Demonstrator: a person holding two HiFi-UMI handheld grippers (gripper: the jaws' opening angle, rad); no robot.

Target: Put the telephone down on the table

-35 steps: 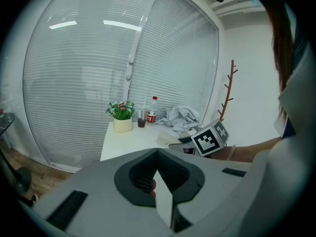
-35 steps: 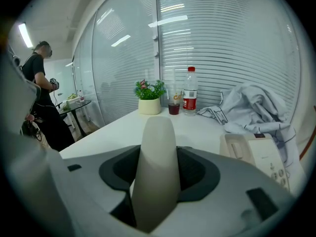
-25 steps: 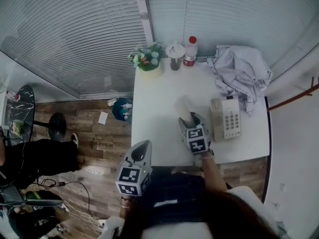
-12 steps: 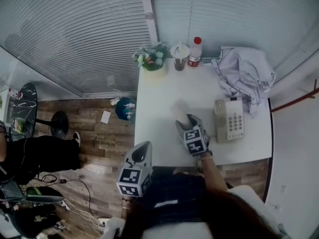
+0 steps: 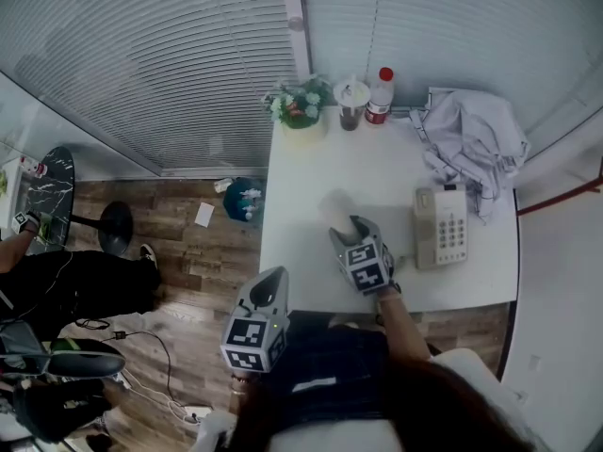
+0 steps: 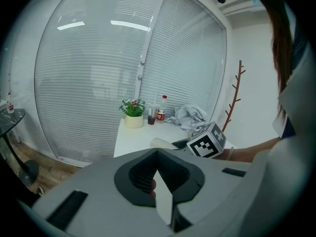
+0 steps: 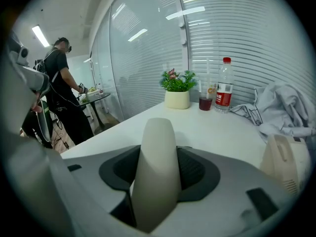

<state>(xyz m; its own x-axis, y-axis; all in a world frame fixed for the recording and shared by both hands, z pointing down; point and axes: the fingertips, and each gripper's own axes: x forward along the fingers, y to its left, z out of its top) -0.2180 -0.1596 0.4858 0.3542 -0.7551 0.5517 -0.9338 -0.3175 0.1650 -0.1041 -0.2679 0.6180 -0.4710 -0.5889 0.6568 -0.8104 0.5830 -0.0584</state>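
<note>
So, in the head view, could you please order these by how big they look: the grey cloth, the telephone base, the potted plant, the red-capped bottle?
1. grey cloth
2. telephone base
3. potted plant, not much smaller than the base
4. red-capped bottle

Bare table [image 5: 311,182] between plant [image 5: 301,104] and phone base [image 5: 441,226]

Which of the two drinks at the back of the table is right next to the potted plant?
The cup of dark drink; the red-capped bottle stands beyond it, away from the potted plant.
</note>
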